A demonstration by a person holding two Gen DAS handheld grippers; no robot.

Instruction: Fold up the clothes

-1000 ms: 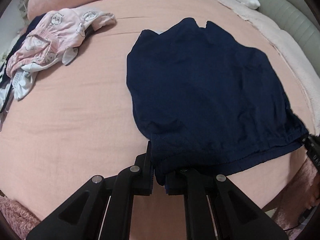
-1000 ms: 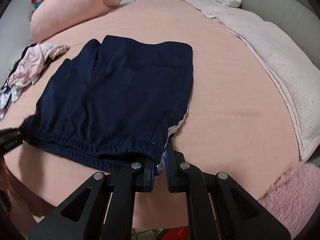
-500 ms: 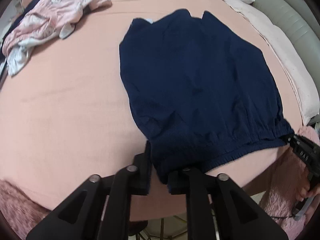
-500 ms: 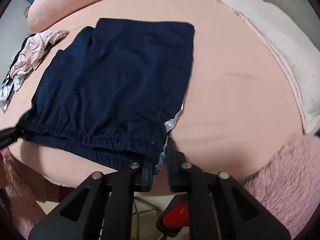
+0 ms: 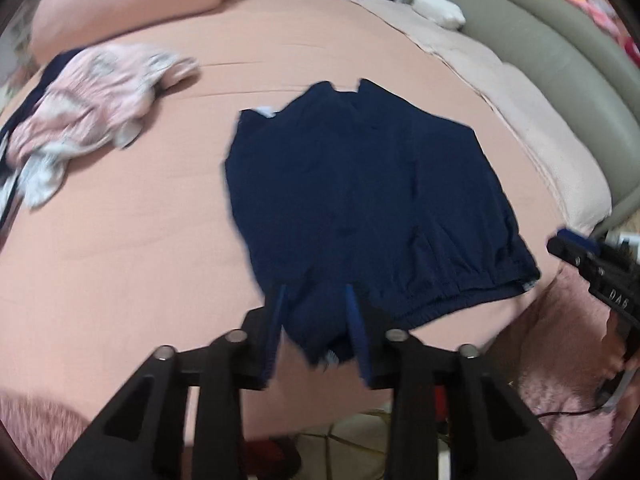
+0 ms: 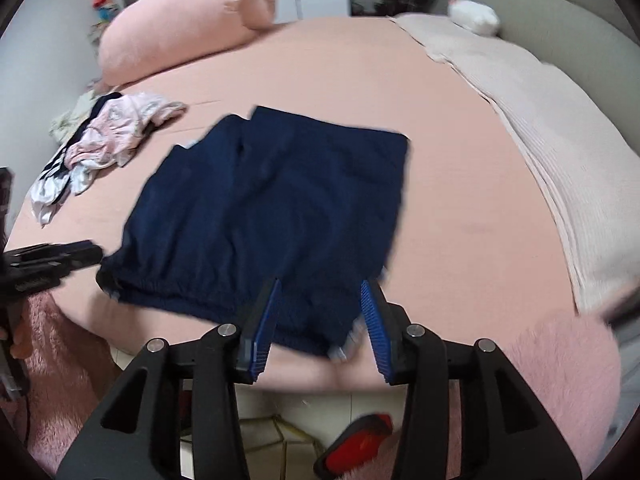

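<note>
Dark navy shorts (image 5: pixel 360 200) lie flat on the pink bed, waistband toward the near edge; they also show in the right wrist view (image 6: pixel 272 208). My left gripper (image 5: pixel 316 300) is open, its jaws either side of the waistband's left corner, holding nothing. My right gripper (image 6: pixel 320 296) is open at the waistband's right corner, holding nothing. Each gripper shows in the other's view, the right one (image 5: pixel 592 264) and the left one (image 6: pixel 52 260).
A pile of pink and white clothes (image 5: pixel 92 120) lies at the far left of the bed (image 5: pixel 120 260). A pink bolster (image 6: pixel 180 28) lies at the back. A pale blanket (image 6: pixel 560 128) runs along the right. Pink fluffy rug (image 6: pixel 560 368) below the bed edge.
Both grippers have opened and let go of the shorts' waistband, then drawn back slightly. The shorts now rest flat on the bed.
</note>
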